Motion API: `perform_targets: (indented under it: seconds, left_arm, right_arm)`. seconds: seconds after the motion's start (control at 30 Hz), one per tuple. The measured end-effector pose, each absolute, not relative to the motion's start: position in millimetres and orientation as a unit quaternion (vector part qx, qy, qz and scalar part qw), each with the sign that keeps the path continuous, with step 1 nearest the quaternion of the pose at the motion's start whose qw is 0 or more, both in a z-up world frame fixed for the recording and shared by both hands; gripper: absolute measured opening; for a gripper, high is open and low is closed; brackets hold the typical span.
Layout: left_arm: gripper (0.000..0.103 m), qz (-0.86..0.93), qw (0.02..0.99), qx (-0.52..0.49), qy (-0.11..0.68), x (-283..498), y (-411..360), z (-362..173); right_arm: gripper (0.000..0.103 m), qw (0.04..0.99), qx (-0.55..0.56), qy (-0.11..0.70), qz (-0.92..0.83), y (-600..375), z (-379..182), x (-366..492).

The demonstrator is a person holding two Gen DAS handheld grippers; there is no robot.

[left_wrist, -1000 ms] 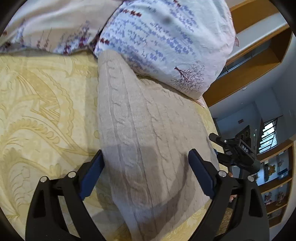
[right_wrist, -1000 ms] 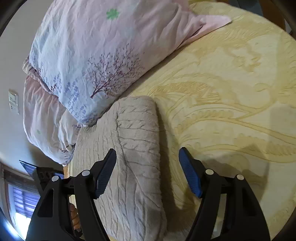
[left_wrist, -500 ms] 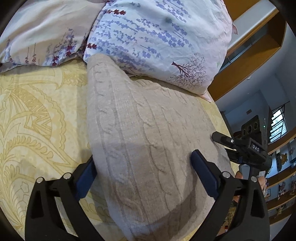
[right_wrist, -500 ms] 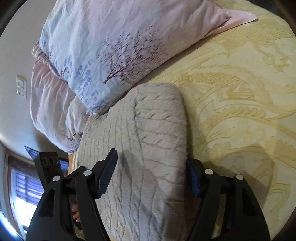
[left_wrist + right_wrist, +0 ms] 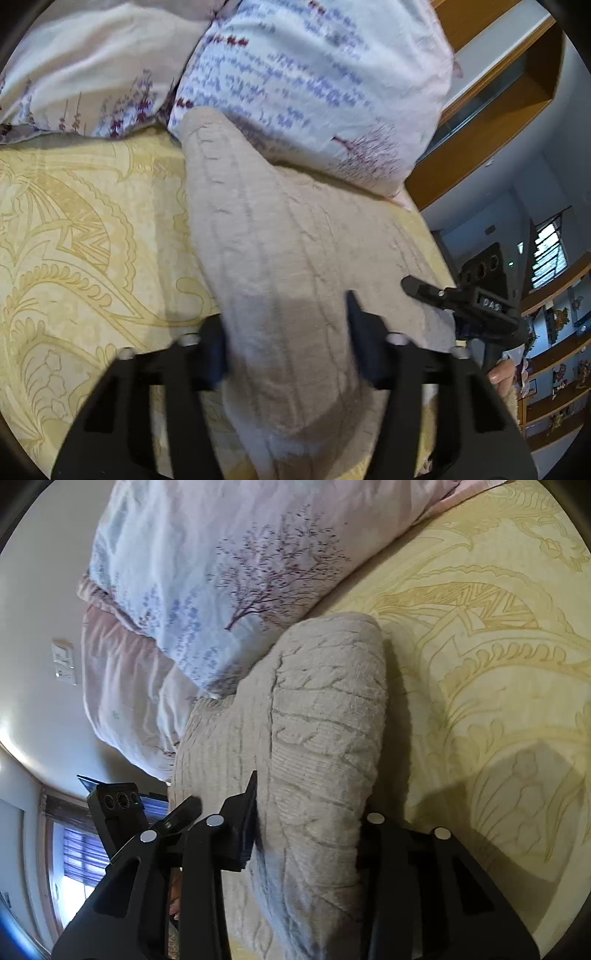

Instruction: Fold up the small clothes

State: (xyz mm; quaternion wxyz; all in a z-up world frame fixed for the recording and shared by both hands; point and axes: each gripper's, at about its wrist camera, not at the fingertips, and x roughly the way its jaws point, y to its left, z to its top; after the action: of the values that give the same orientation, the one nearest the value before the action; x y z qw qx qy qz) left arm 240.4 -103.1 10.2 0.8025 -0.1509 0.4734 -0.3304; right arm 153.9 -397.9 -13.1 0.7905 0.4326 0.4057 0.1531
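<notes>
1. Beige cable-knit sweater (image 5: 280,266) lies on yellow patterned bedspread (image 5: 74,236), its far end against floral pillows (image 5: 314,85).
2. Left gripper (image 5: 286,339) and right gripper (image 5: 306,834) each clamp a sweater fold.
3. Wooden shelving (image 5: 498,122) and a window (image 5: 550,251) beyond the bed.

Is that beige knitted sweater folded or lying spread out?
Folded: the sweater lies doubled over itself, rounded fold edge showing, both grippers pinching it.
</notes>
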Motion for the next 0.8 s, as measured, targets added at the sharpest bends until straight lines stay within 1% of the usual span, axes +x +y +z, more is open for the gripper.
perform_targets:
  seconds: [0.1, 0.23, 0.37, 0.43, 0.53, 0.6, 0.63, 0.67, 0.73, 0.77, 0.8]
  left_arm:
    - [0.039, -0.344, 0.799, -0.164, 0.465, 231.6, -92.7, 18.4]
    - [0.039, -0.353, 0.797, -0.16, 0.463, 212.4, -65.9, 29.0]
    - [0.039, -0.33, 0.805, -0.165, 0.464, 203.0, -27.5, 37.8]
    - [0.039, -0.309, 0.818, -0.166, 0.455, 205.1, -5.6, 47.5]
    - [0.04, -0.286, 0.828, -0.174, 0.449, 215.0, 26.3, 54.7]
    - [0.043, -0.273, 0.827, -0.185, 0.456, 227.4, 43.5, 48.2]
    - [0.043, -0.262, 0.825, -0.194, 0.462, 235.0, 52.1, 41.9]
    - [0.045, -0.238, 0.825, -0.203, 0.471, 244.5, 61.6, 31.5]
    - [0.051, -0.207, 0.821, -0.217, 0.486, 257.1, 73.6, 10.8]
    - [0.053, -0.214, 0.816, -0.233, 0.484, 258.3, 76.9, 6.1]
    - [0.054, -0.218, 0.811, -0.249, 0.482, 256.8, 80.3, 3.2]
  right_arm:
    - [0.033, 0.792, 0.431, 0.398, 0.169, -386.7, -1.7, 144.1]
    - [0.032, 0.796, 0.41, 0.403, 0.188, -358.8, 12.1, 134.8]
    - [0.03, 0.816, 0.353, 0.407, 0.208, -312.7, 26.4, 146.4]
    - [0.03, 0.831, 0.321, 0.398, 0.218, -292.3, 36.0, 156.4]
    - [0.029, 0.859, 0.283, 0.361, 0.227, -259.0, 48.2, 173.1]
    - [0.029, 0.869, 0.271, 0.349, 0.221, -248.5, 44.5, 181.5]
    - [0.03, 0.869, 0.271, 0.356, 0.213, -244.5, 37.9, 188.2]
    - [0.031, 0.863, 0.273, 0.377, 0.198, -240.2, 24.9, 200.6]
    - [0.04, 0.853, 0.277, 0.412, 0.16, -241.9, 0.5, 218.6]
    - [0.043, 0.845, 0.295, 0.413, 0.165, -246.4, -4.3, 220.7]
    - [0.044, 0.838, 0.311, 0.415, 0.169, -251.1, -5.6, 221.1]
